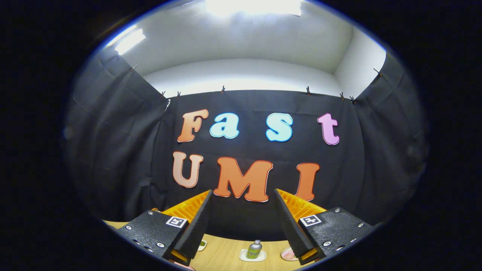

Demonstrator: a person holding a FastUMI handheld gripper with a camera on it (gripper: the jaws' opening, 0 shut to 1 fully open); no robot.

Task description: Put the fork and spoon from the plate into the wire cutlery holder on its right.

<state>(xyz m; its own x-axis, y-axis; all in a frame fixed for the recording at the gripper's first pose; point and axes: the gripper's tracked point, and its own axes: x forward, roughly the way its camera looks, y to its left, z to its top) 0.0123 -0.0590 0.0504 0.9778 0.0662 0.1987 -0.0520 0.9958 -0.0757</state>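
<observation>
My gripper (243, 195) is held high and points at the black cloth wall, well above the wooden table (226, 252). Its two fingers (199, 222) stand wide apart with nothing between them. Part of a plate's rim (289, 254) peeks out beside the right finger, low on the table. A small green-rimmed dish (202, 245) shows beside the left finger. I cannot make out a fork, a spoon or a wire holder from here.
A small green bottle with a silver cap (255, 249) stands on a white coaster (252, 256) on the table, between and below the fingers. Black cloth walls close the booth on three sides.
</observation>
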